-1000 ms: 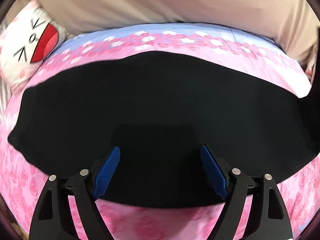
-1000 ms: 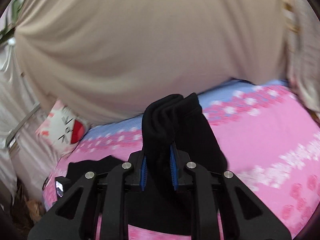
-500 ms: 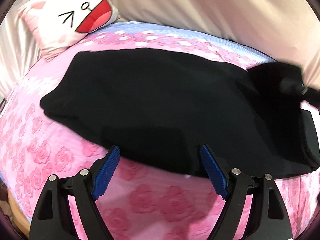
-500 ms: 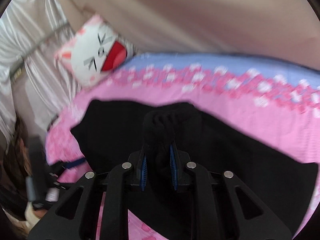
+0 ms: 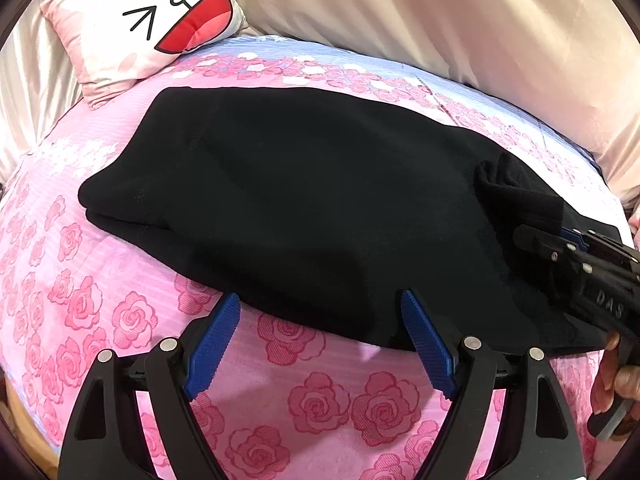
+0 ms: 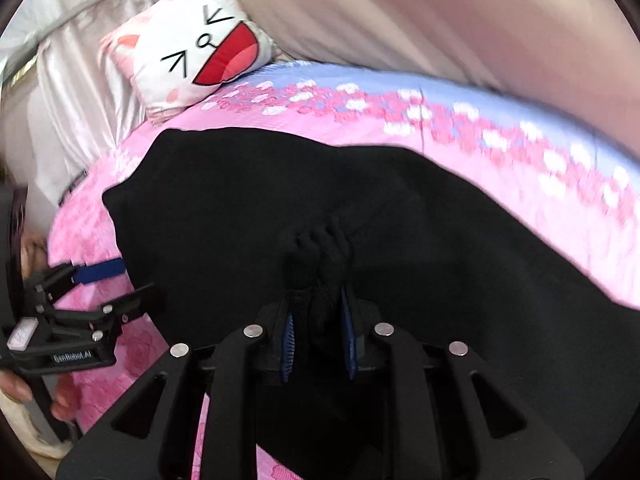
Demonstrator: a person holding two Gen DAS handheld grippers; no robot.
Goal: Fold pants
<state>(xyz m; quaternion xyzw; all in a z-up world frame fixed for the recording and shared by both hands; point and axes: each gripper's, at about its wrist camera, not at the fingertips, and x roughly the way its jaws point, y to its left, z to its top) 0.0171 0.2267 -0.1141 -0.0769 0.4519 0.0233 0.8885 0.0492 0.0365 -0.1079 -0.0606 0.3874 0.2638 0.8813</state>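
Black pants (image 5: pixel 312 208) lie folded across a pink rose-print bed; they also fill the middle of the right wrist view (image 6: pixel 400 240). My left gripper (image 5: pixel 320 340) is open and empty, its blue pads at the pants' near edge, just above the sheet. My right gripper (image 6: pixel 318 336) is shut on a bunched end of the pants (image 6: pixel 316 252) and holds it low over the rest of the garment. The right gripper shows at the right in the left wrist view (image 5: pixel 568 244). The left gripper shows at the left in the right wrist view (image 6: pixel 96 280).
A white cat-face pillow (image 5: pixel 148 20) lies at the far left of the bed (image 5: pixel 100 300); it also shows in the right wrist view (image 6: pixel 192 52). A beige curtain (image 5: pixel 440 12) hangs behind the bed. Shiny pale fabric (image 6: pixel 68 92) hangs at the left.
My right gripper has carried the pants' end down from high over the bed and leftward over the rest of the garment. My left gripper has drawn back to the near edge, still open.
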